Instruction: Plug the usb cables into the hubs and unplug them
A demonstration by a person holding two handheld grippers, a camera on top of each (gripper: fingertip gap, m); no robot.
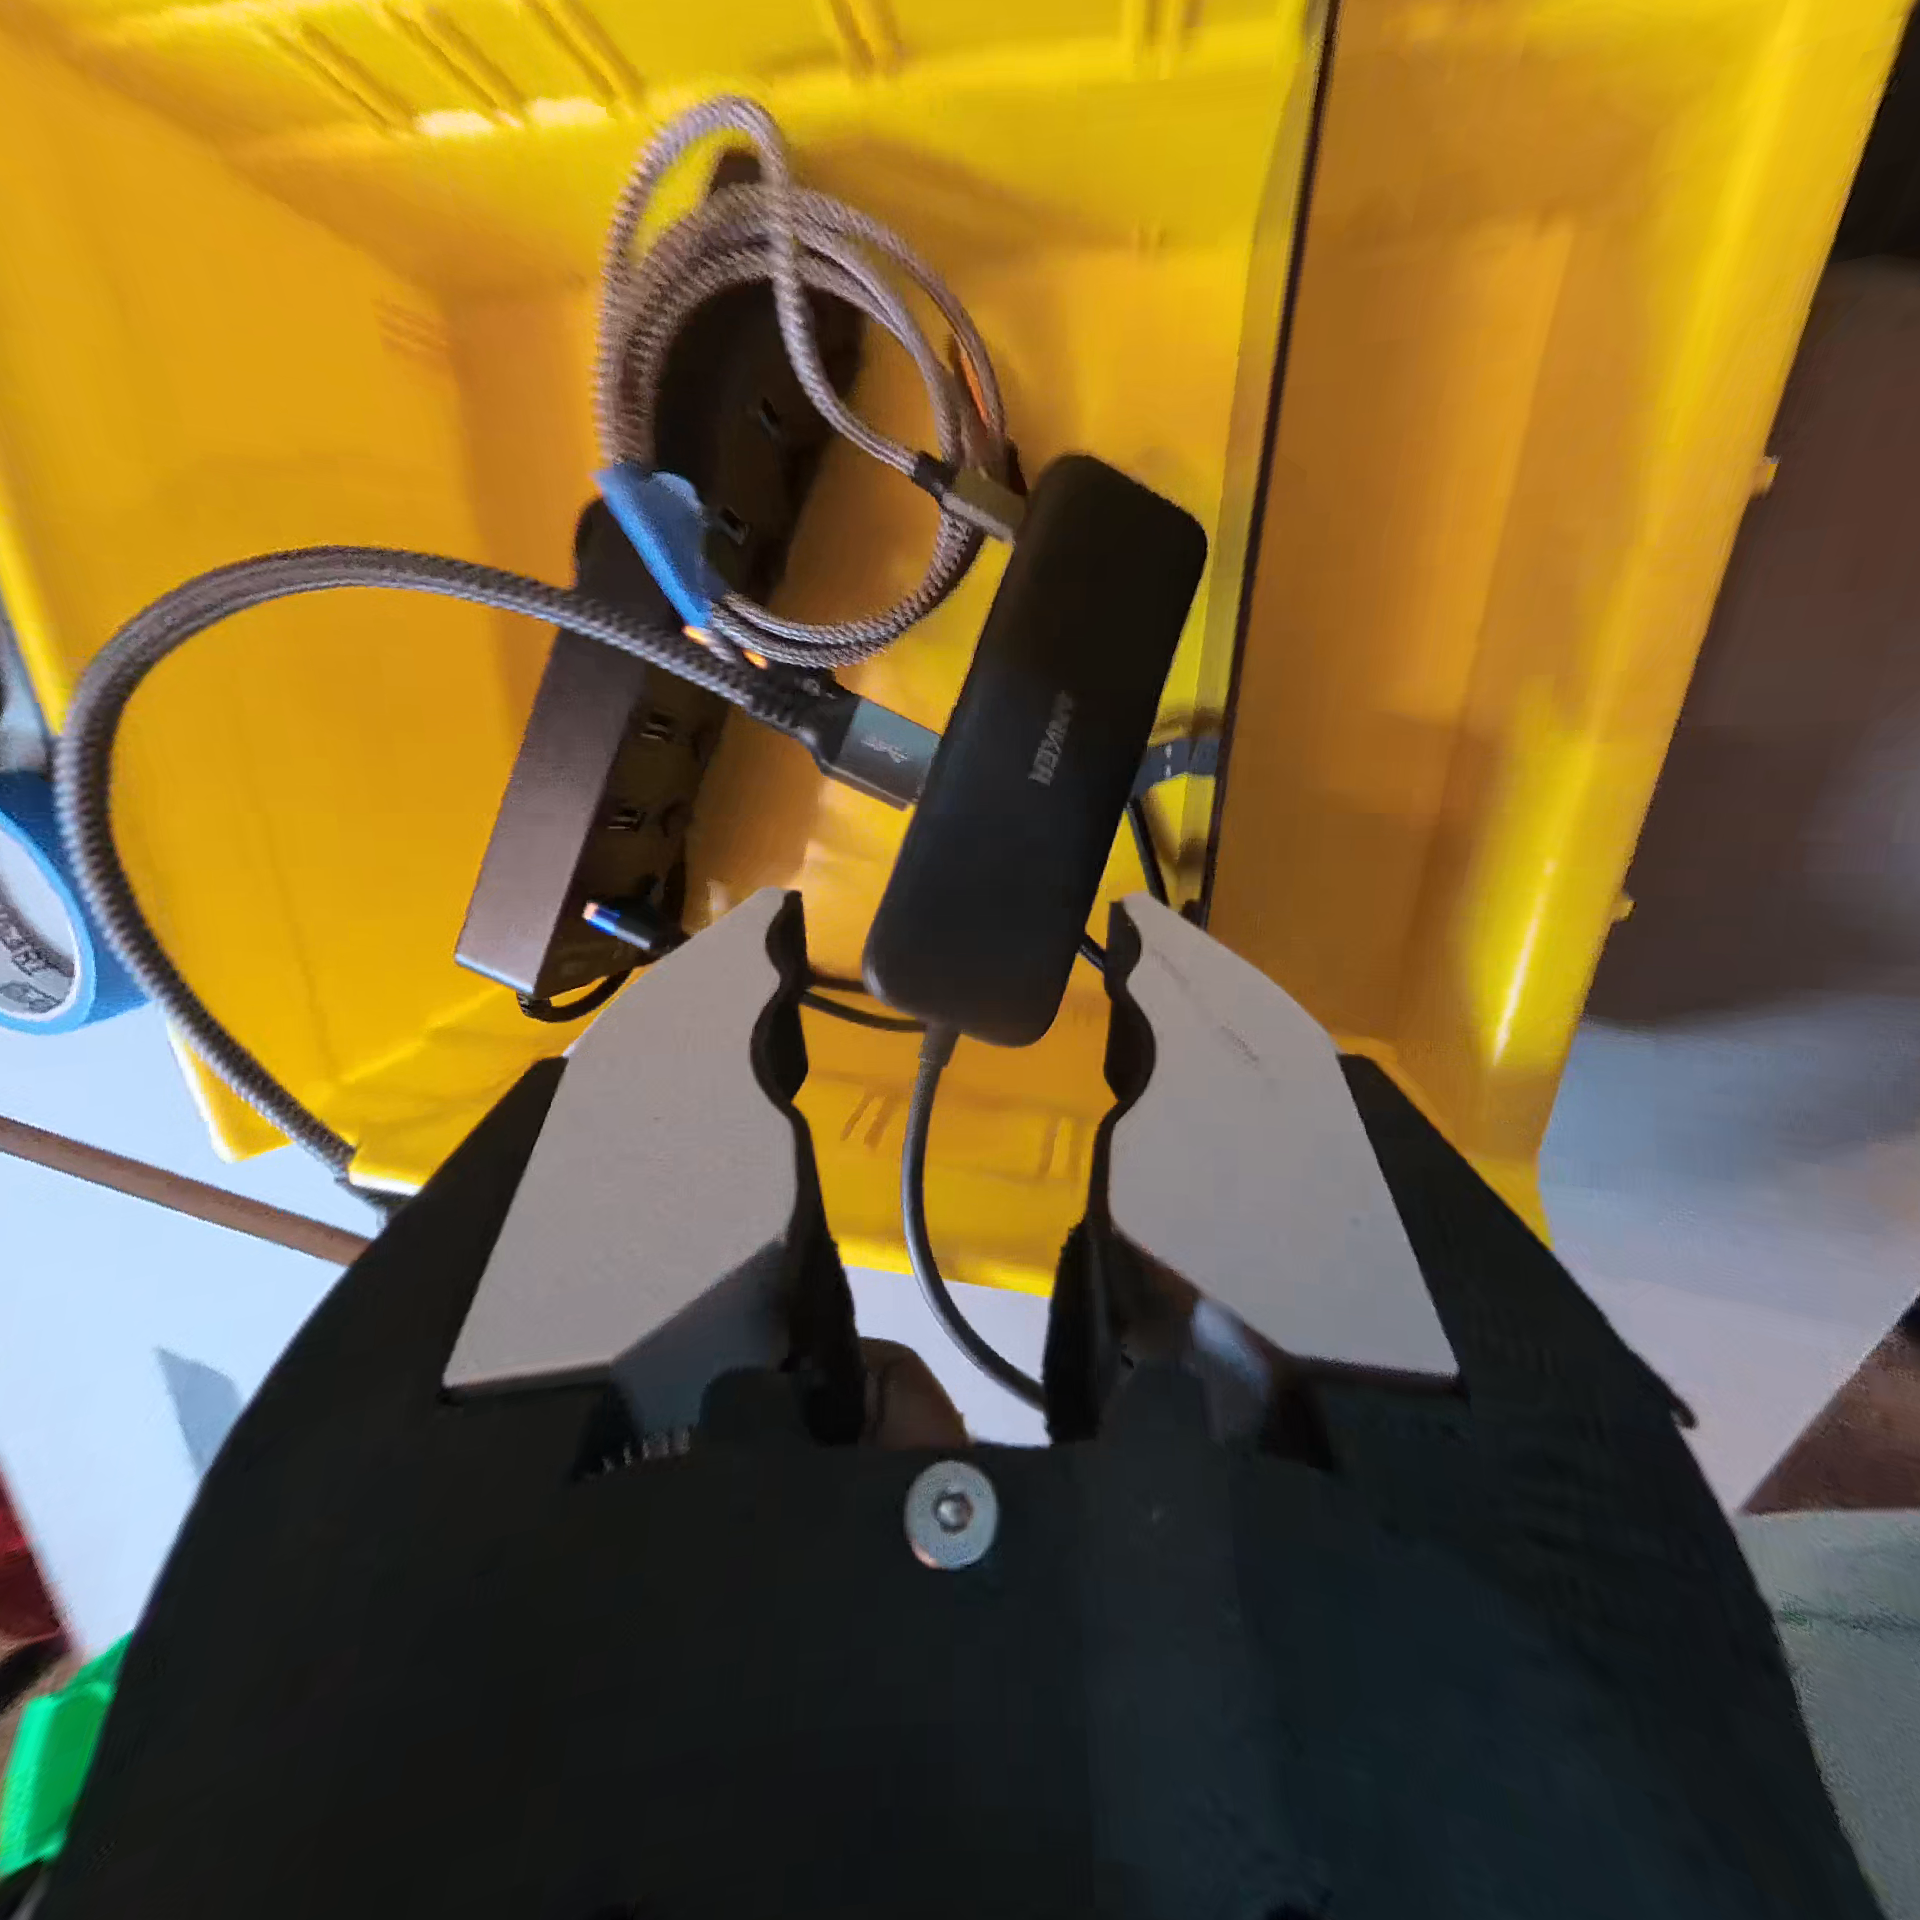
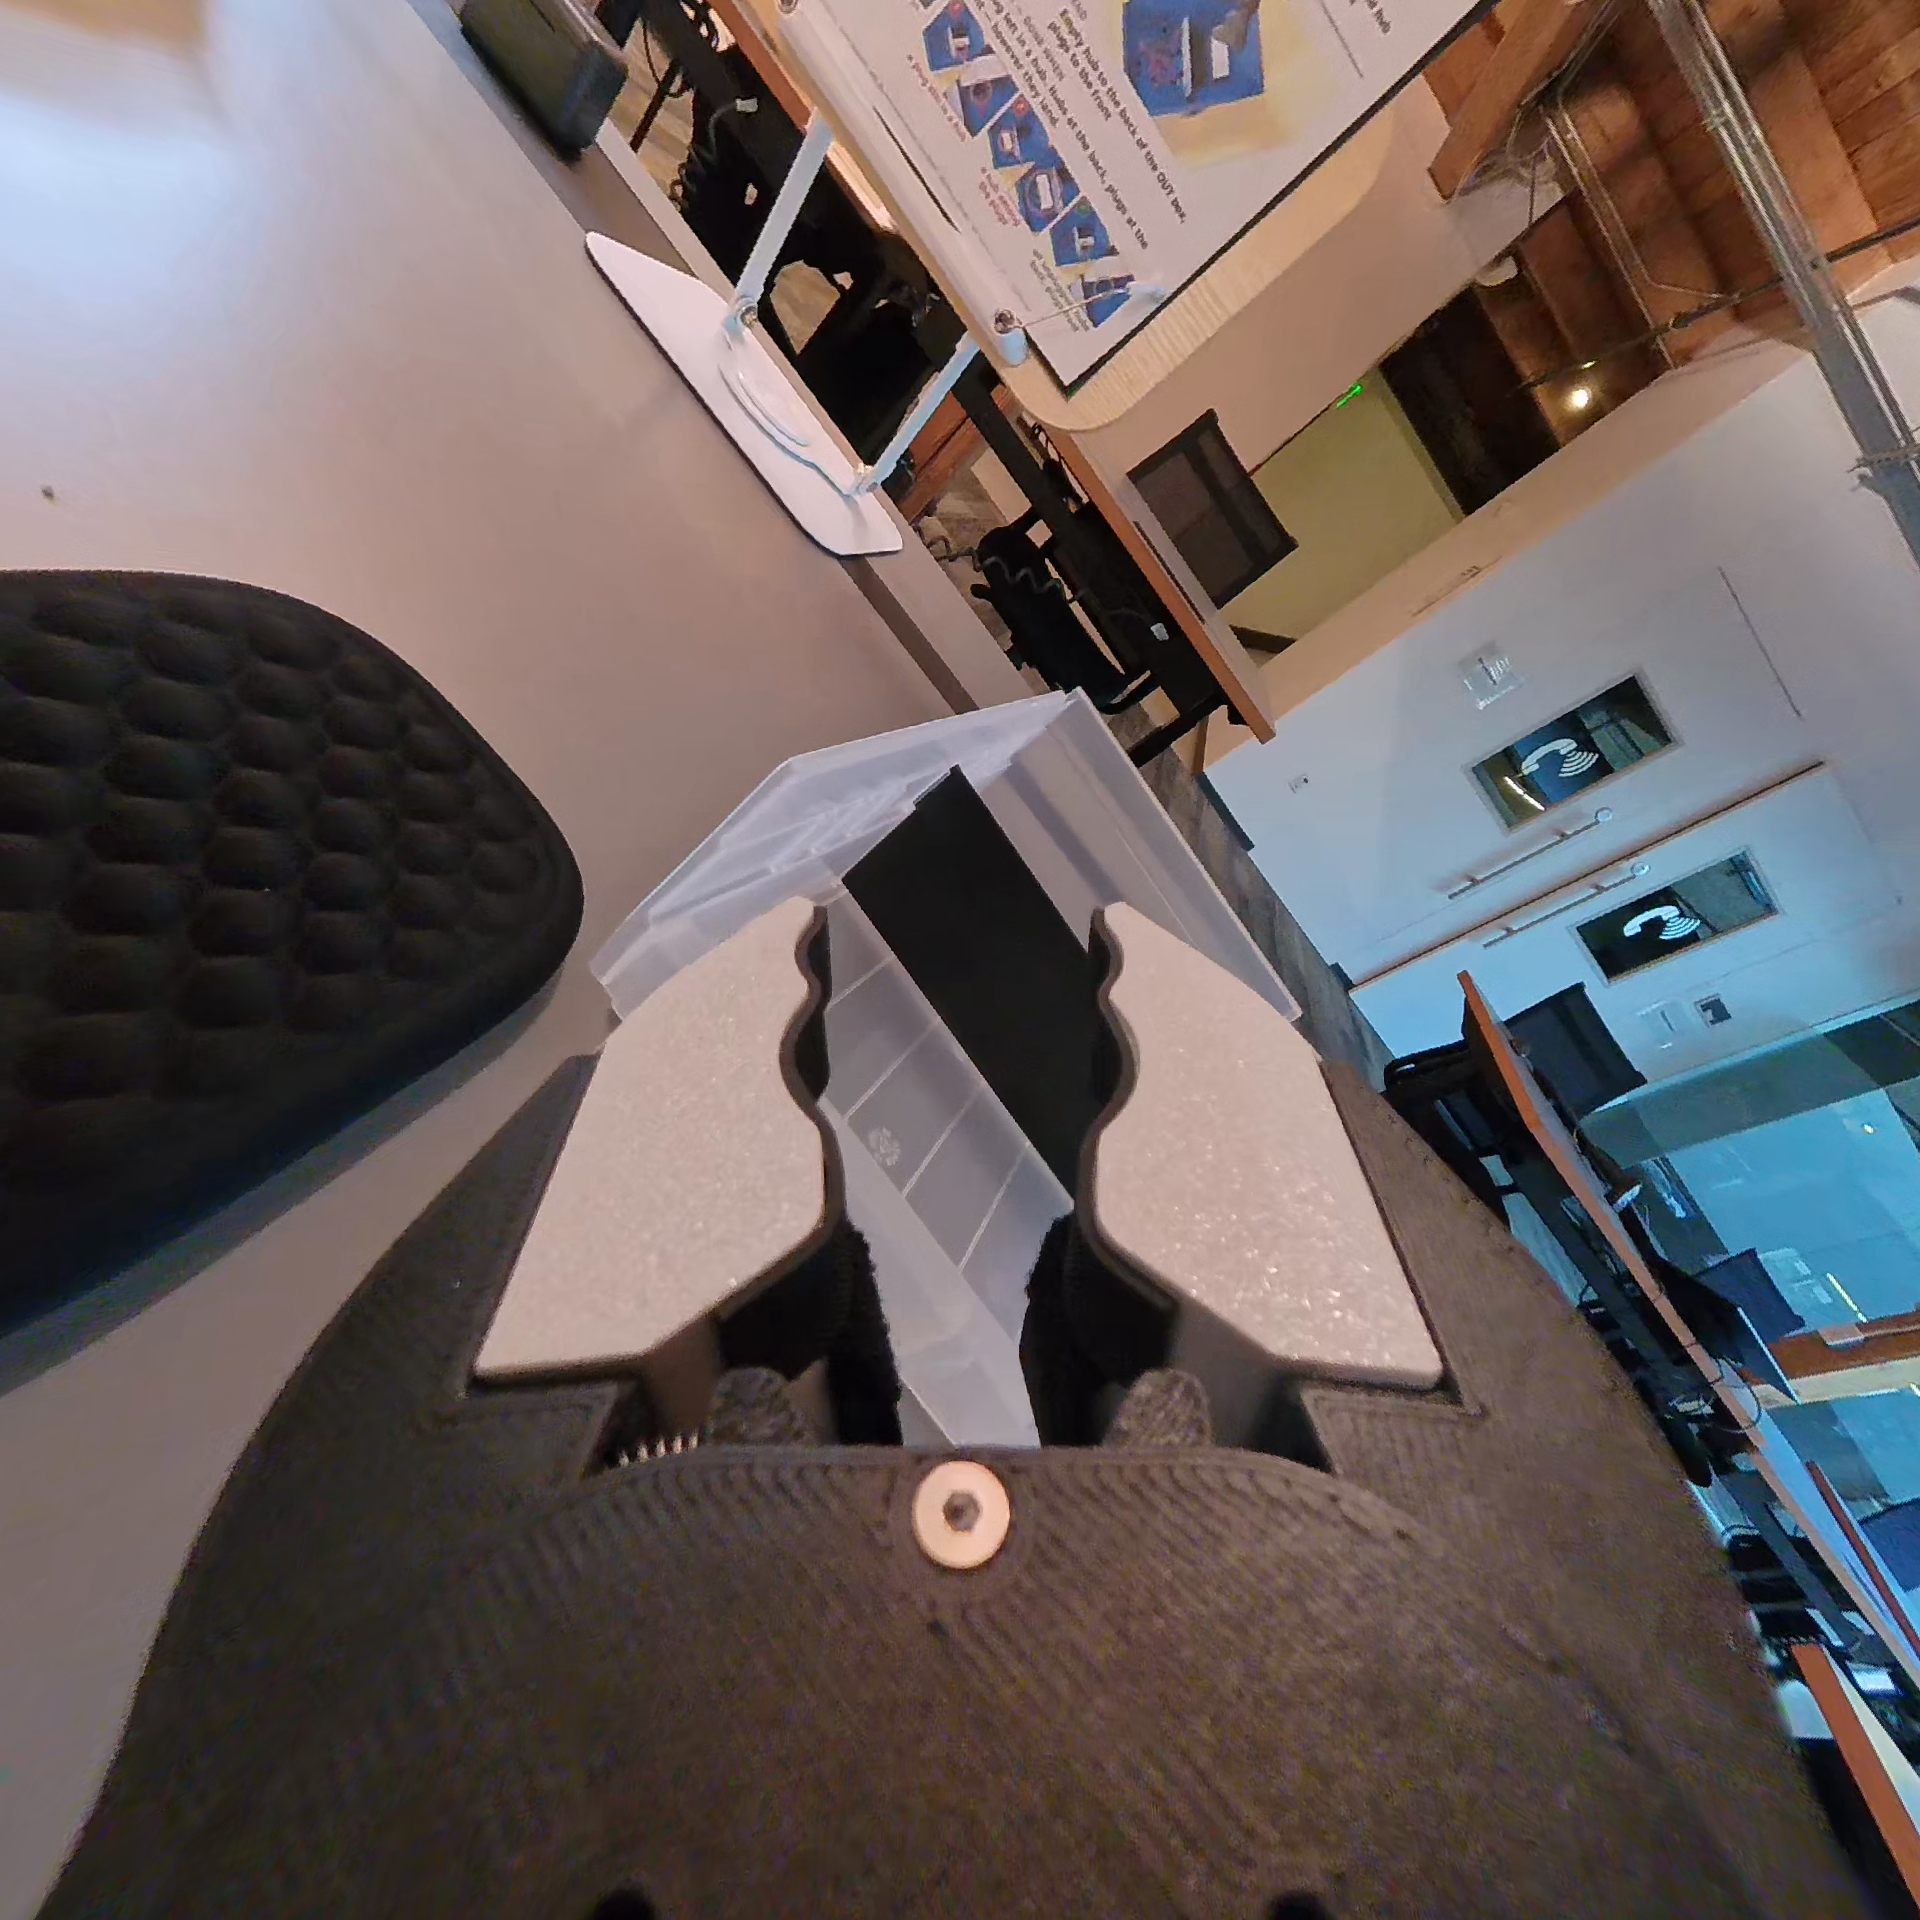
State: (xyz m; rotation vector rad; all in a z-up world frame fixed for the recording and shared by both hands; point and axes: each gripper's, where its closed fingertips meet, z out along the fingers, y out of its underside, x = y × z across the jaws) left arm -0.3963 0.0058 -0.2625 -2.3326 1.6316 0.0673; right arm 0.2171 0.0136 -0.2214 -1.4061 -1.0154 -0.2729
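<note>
The black oblong plastic hub (image 1: 1034, 748) lies just beyond your parted, empty left gripper (image 1: 951, 925); you're approaching, so close on it next. Your right gripper (image 2: 956, 925) is parted and idle.

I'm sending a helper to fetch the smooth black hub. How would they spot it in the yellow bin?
Look in the yellow bin, straight ahead of the left gripper. The black hub lies right of the grey hub and below the coiled braided cable. It alone is rounded and matte black, with a braided USB cable meeting its left side.
</note>
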